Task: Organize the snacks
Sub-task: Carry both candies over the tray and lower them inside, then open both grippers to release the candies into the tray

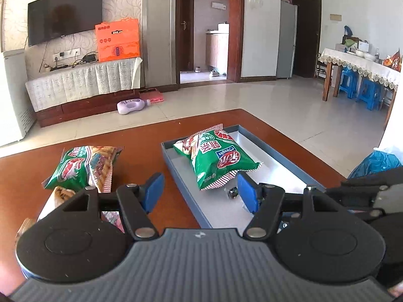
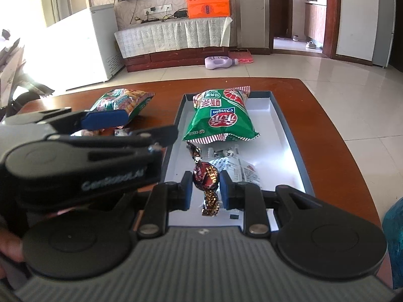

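A dark wrapped candy [image 2: 205,176] is pinched between the right gripper [image 2: 205,191] pads, over the near end of the grey tray [image 2: 284,123], its long axis running near to far. The step looks like placing it; next, lower and release. The left gripper [image 1: 199,191] is spread and empty. One green chip bag [image 2: 221,118] lies in the tray, far end; another green bag [image 1: 85,166] is left on the table [image 1: 30,171].

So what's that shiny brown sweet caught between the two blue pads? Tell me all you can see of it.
The wrapped candy wears glossy dark brown foil with red and gold print, twisted shut at both ends. It stands roughly upright, pinched at its middle by the right gripper, above the white floor of the grey tray. Whether its lower twist touches the tray is unclear.
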Demonstrator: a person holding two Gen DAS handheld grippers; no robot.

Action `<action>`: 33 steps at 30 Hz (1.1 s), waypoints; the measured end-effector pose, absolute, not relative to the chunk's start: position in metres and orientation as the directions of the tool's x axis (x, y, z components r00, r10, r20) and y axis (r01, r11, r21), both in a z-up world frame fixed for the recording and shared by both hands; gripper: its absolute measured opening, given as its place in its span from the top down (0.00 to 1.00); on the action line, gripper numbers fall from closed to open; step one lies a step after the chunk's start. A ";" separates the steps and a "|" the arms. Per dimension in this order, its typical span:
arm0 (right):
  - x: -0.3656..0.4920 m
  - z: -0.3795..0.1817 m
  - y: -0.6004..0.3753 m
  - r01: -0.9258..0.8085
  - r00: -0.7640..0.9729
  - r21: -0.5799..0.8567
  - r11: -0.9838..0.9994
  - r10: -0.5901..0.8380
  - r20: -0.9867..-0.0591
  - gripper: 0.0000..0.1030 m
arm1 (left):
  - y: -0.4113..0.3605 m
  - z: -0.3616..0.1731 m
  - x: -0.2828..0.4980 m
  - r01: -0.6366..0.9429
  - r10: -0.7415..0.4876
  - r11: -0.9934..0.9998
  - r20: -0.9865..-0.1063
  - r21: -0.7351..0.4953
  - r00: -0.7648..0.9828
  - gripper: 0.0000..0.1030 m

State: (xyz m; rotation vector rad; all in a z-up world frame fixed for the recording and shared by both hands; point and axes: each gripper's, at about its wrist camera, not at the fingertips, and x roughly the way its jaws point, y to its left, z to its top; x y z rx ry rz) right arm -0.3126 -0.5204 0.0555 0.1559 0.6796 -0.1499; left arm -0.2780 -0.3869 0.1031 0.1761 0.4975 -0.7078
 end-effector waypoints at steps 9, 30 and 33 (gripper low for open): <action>-0.317 0.059 -0.528 0.217 0.770 0.117 0.969 -0.097 -0.631 0.75 | -0.365 0.107 -0.292 0.635 -0.563 0.772 -0.496 -0.029 0.661 0.32; -0.307 0.055 -0.515 0.238 0.748 0.087 0.967 -0.126 -0.652 0.75 | -0.370 0.071 -0.337 0.732 -0.604 0.681 -0.554 0.016 0.574 0.32; -0.307 0.053 -0.516 0.257 0.737 0.084 0.963 -0.140 -0.662 0.75 | -0.369 0.070 -0.336 0.731 -0.605 0.682 -0.552 0.012 0.574 0.32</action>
